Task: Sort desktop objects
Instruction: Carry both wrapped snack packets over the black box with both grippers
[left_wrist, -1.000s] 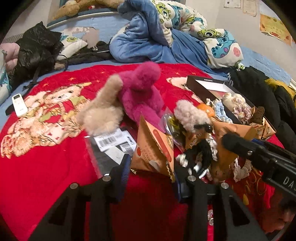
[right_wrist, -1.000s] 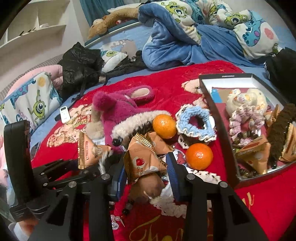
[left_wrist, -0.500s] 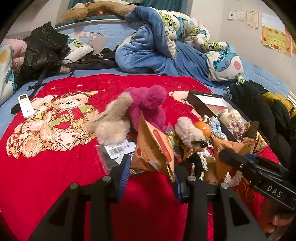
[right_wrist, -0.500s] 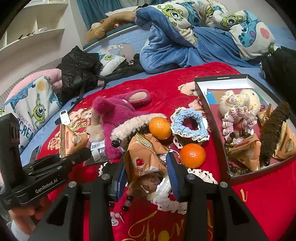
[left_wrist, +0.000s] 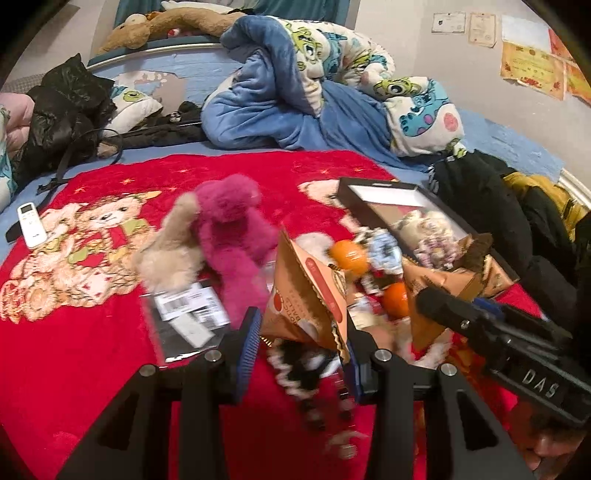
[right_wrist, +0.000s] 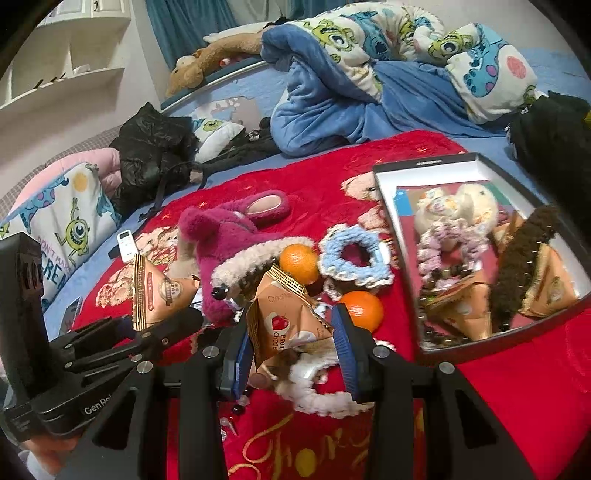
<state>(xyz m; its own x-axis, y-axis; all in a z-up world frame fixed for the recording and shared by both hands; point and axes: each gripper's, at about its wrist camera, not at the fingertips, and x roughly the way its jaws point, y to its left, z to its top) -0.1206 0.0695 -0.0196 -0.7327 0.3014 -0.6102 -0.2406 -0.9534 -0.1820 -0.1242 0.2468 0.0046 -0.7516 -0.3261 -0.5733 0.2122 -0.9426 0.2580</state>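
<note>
My left gripper (left_wrist: 301, 349) is shut on an orange triangular snack packet (left_wrist: 308, 295), held above the red blanket. My right gripper (right_wrist: 291, 341) is shut on a second orange snack packet (right_wrist: 286, 314). The left gripper and its packet (right_wrist: 155, 291) also show in the right wrist view at the left. A black box (right_wrist: 406, 236) at the right holds more packets, scrunchies and a brown hair clip (right_wrist: 517, 258). Two oranges (right_wrist: 299, 264) (right_wrist: 362, 310), a blue scrunchie (right_wrist: 354, 258) and a pink plush slipper (right_wrist: 229, 229) lie between grippers and box.
A white remote (left_wrist: 31, 223) lies at the blanket's left edge. A black packet with barcode labels (left_wrist: 184, 317) lies by the slipper. Beads and a white scrunchie (right_wrist: 325, 398) lie below my right gripper. A blue quilt (left_wrist: 295, 99) and black jackets (left_wrist: 66, 107) are behind.
Both grippers have lifted with their packets and shifted toward the right, nearer the box. The left packet now sits higher over the pile.
</note>
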